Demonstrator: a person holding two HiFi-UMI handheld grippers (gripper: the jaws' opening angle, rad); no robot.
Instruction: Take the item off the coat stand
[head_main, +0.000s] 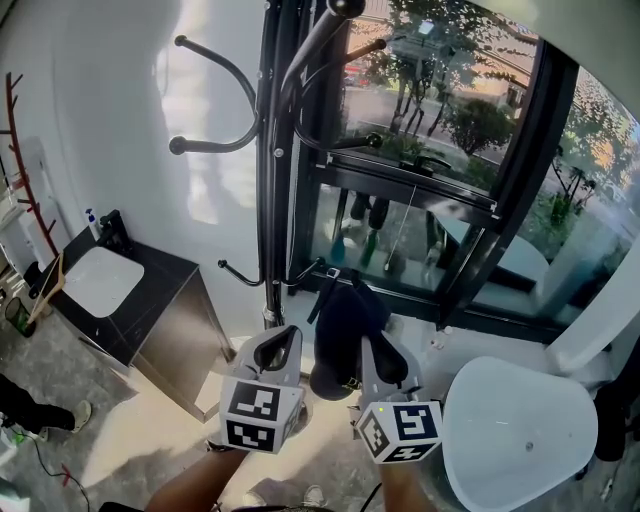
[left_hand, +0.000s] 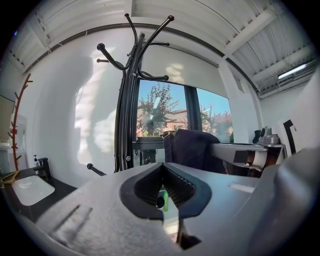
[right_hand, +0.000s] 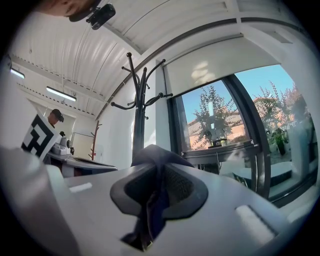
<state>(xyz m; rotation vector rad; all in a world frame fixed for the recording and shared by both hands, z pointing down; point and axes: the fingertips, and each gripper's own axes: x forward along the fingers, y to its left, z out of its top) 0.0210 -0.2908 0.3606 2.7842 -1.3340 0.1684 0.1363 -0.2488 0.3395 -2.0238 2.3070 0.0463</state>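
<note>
The black coat stand rises by the window, its curved hooks spreading at the top and a short lower hook pointing right. A dark navy cap-like item hangs just below that lower hook; whether it touches the hook I cannot tell. My right gripper is shut on its fabric, which bunches between the jaws of the right gripper. My left gripper sits beside the item on its left, shut and empty. The left gripper view shows the item to the right of the stand.
A black cabinet with a white sink stands at the left wall. A white rounded basin or table lies at the lower right. The black-framed window is close behind the stand. A red rack and a person's shoe show at far left.
</note>
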